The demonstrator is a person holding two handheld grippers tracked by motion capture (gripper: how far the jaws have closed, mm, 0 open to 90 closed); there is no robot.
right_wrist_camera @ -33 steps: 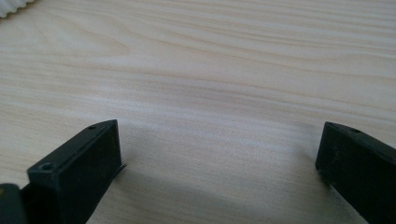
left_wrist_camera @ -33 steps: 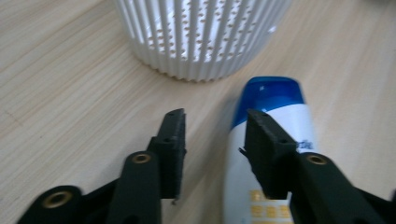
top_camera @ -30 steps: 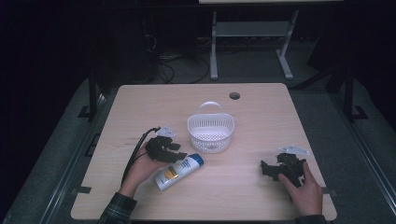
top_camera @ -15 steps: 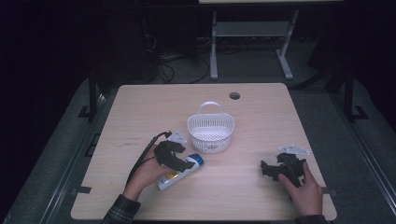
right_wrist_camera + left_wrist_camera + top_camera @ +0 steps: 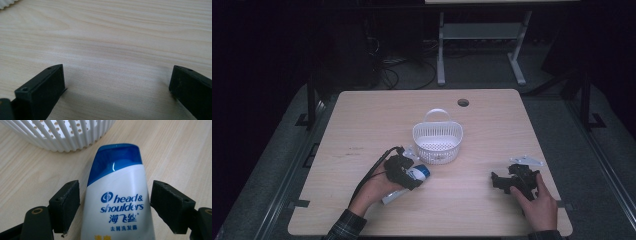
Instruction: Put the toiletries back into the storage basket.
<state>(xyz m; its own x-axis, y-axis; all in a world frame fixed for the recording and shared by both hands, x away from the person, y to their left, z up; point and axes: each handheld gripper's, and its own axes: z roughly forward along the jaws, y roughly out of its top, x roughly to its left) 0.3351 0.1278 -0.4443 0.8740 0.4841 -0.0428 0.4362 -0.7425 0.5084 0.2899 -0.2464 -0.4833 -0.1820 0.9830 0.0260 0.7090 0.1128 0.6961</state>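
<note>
Left gripper view | left gripper (image 5: pixel 113 202) jaws just opened wide, straddling shampoo bottle (image 5: pixel 117 202) lying on table (image 5: pixel 175 152) beside white basket (image 5: pixel 62 132), not yet pressing, likely lined up to grip | right gripper (image 5: pixel 512 182) open, empty, resting aside.

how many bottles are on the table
1. The shampoo bottle lies on the table just in front of the white basket, between the open jaws of the left tool.
</note>
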